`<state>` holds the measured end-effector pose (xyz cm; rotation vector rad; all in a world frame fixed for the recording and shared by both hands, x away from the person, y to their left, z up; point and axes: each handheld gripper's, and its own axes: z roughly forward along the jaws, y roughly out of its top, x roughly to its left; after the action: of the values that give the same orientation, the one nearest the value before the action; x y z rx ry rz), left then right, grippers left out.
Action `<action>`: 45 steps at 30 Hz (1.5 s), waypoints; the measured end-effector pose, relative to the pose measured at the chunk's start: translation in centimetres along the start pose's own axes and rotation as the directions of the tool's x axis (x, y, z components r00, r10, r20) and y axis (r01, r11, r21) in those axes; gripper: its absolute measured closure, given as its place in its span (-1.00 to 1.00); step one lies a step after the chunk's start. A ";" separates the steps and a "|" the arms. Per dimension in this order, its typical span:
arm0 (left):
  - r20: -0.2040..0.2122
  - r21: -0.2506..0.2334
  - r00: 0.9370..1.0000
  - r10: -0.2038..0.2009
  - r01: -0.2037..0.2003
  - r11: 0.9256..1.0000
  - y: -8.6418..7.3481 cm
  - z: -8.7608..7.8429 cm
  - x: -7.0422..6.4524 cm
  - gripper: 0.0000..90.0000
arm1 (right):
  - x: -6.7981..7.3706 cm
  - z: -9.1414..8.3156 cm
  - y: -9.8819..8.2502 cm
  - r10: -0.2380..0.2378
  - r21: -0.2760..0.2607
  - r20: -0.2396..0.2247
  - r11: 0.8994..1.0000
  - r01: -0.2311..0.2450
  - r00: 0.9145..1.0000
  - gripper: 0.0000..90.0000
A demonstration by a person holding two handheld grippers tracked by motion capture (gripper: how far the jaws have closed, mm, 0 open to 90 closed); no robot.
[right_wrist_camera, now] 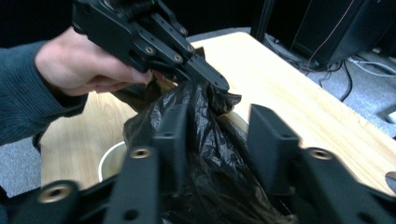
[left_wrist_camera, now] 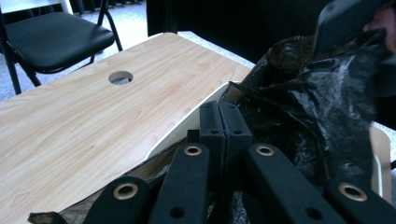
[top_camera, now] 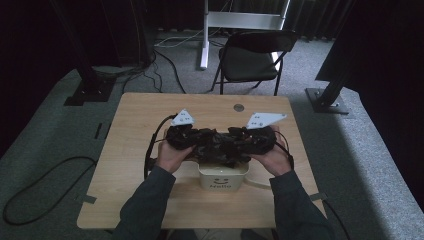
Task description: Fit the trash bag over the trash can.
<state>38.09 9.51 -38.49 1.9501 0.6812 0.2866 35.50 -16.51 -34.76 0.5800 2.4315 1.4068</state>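
A black plastic bag [top_camera: 222, 148] hangs bunched over a small white bin [top_camera: 222, 181] printed "Hello", near the table's front edge. My left gripper [left_wrist_camera: 225, 123] is shut, and in the right gripper view its tips [right_wrist_camera: 218, 84] pinch the upper edge of the bag [right_wrist_camera: 210, 107]. My right gripper [right_wrist_camera: 219, 135] has its jaws apart with a fold of the bag between them. One jaw lies against the plastic and the other stands off it. From above, both grippers meet over the bin, left gripper [top_camera: 202, 141] and right gripper [top_camera: 245, 141]. The bin's white rim [left_wrist_camera: 187, 126] shows beside the bag [left_wrist_camera: 317, 107].
The wooden table [top_camera: 140, 150] has a round cable hole [top_camera: 239, 107] near its far edge. A black folding chair [top_camera: 250, 57] stands beyond the table. Cables lie on the grey carpet at the left [top_camera: 45, 185], and dark stands flank the table.
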 end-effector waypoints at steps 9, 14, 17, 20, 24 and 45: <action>0.008 -0.034 1.000 0.002 -0.002 0.999 -0.1 -2.1 0.1 0.78 | -0.6 0.8 -0.9 0.020 0.050 0.052 0.998 -0.022 0.998 0.95; 0.004 -0.056 1.000 0.006 -0.006 0.998 -0.8 -4.4 0.3 0.73 | -0.9 0.7 -1.1 0.040 0.057 0.084 0.997 -0.045 0.996 0.96; -0.020 -0.062 1.000 -0.010 0.009 0.998 -1.5 -5.7 0.9 0.70 | -1.0 0.7 -1.2 0.044 0.060 0.091 0.997 -0.050 0.995 0.96; -0.039 -0.075 0.998 -0.044 0.041 0.996 -2.3 -6.9 1.9 0.68 | -1.1 0.8 -1.2 0.049 0.064 0.094 0.996 -0.056 0.994 0.96; -0.056 -0.068 0.996 -0.073 0.069 0.995 -3.5 -8.2 2.8 0.63 | -1.4 0.9 -1.6 0.062 0.069 0.100 0.995 -0.069 0.993 0.96; -0.012 -0.009 0.991 -0.133 0.133 0.991 -8.6 -9.1 3.7 0.21 | -2.5 0.6 -2.7 0.110 0.060 0.126 0.991 -0.118 0.986 0.96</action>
<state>33.84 21.28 -42.16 1.8873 0.8134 0.2195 37.39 -18.41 -37.29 0.8091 2.3895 1.2942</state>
